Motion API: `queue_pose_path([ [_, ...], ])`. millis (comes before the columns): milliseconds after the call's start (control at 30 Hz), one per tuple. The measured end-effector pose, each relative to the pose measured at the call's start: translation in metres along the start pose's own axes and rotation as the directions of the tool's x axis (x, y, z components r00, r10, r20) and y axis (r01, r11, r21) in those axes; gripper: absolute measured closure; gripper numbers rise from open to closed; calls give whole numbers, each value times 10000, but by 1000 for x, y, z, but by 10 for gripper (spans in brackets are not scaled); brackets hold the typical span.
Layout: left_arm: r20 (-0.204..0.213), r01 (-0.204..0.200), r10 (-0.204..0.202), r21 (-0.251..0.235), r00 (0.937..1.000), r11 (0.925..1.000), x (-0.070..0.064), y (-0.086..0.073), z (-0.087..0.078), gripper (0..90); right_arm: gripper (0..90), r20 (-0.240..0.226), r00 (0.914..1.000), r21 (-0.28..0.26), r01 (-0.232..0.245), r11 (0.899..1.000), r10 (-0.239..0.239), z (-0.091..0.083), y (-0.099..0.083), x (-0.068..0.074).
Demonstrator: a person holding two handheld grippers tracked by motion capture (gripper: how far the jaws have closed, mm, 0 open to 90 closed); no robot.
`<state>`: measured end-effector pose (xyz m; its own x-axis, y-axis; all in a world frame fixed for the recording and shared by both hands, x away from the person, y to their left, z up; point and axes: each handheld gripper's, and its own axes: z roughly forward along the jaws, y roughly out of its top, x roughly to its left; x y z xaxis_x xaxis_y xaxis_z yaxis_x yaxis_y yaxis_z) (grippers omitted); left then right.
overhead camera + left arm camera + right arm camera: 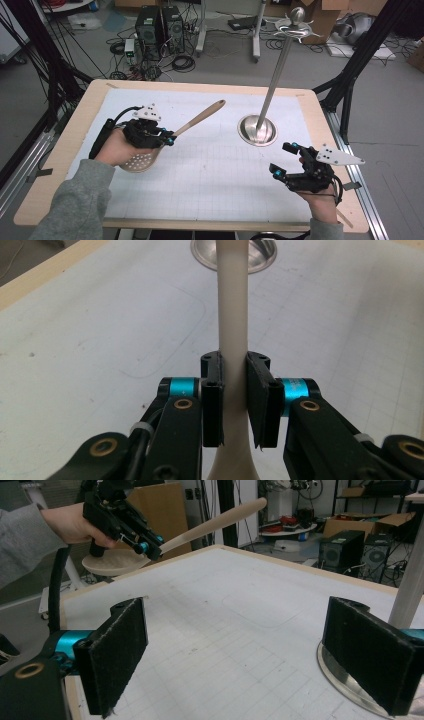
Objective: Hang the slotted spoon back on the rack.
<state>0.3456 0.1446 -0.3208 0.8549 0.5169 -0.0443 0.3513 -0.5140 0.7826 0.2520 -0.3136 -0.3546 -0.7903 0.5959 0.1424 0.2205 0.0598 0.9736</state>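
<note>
Spoon (170, 135), a wooden slotted one, is off the tabletop (60, 150), carried at the left side of the white gridded mat (210, 170) with its perforated bowl low by the person's left hand and its handle slanting up and away toward the middle. Going from the biggest thing down: the tabletop carries the mat; on the mat's far right stands a metal stand (272, 85), a round base with a tall thin pole that ends in hooks at the top, well apart from the spoon. The left hand-held gripper (167, 137) is clamped on the spoon's neck just above the bowl; in the left gripper view (233, 390) its black jaws press the pale handle from both sides, and the handle runs straight on toward the stand's base (233, 255). The right hand-held gripper (282, 160) hovers at the near right with its jaws wide apart and nothing between them, just beside the base. The step in hand looks like the carry after a pickup, probably toward the stand. The next move would call for a steady grip while the handle end is brought up to a hook, with the free gripper ready to help.
</note>
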Motion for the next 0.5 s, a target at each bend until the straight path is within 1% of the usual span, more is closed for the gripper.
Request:
queue_pose_path([
  [33,-6,-58,58,-50,10000,10000,0,1,0,777,99,-12,10000,-37,38,10000,-38,0,0,0],
  [133,26,13,-13,-187,10000,9998,-1,4,-1,777,99,-46,10000,-6,55,10000,-55,0,1,0],
  [167,42,-63,64,-224,10000,9997,0,7,-3,776,99,-57,10000,-22,45,10000,-45,1,1,0],
  [267,0,3,-3,-362,10000,9993,-1,9,-5,777,99,-71,10000,20,9,10000,-9,1,1,0],
  [300,-5,-2,2,-390,10000,9992,-1,10,-5,777,99,-89,9999,13,68,10000,-68,2,1,0],
  [333,-98,-71,68,-363,9999,9993,0,13,-7,777,99,-99,9999,3,66,10000,-66,2,1,0],
  [400,-158,-112,107,-349,9998,9993,-1,14,-7,777,99,-106,9999,1,60,10000,-60,2,1,0],
  [500,-170,-200,193,-432,9997,9989,-1,21,-11,777,99,-123,9999,-10,34,10000,-34,1,1,1],
])
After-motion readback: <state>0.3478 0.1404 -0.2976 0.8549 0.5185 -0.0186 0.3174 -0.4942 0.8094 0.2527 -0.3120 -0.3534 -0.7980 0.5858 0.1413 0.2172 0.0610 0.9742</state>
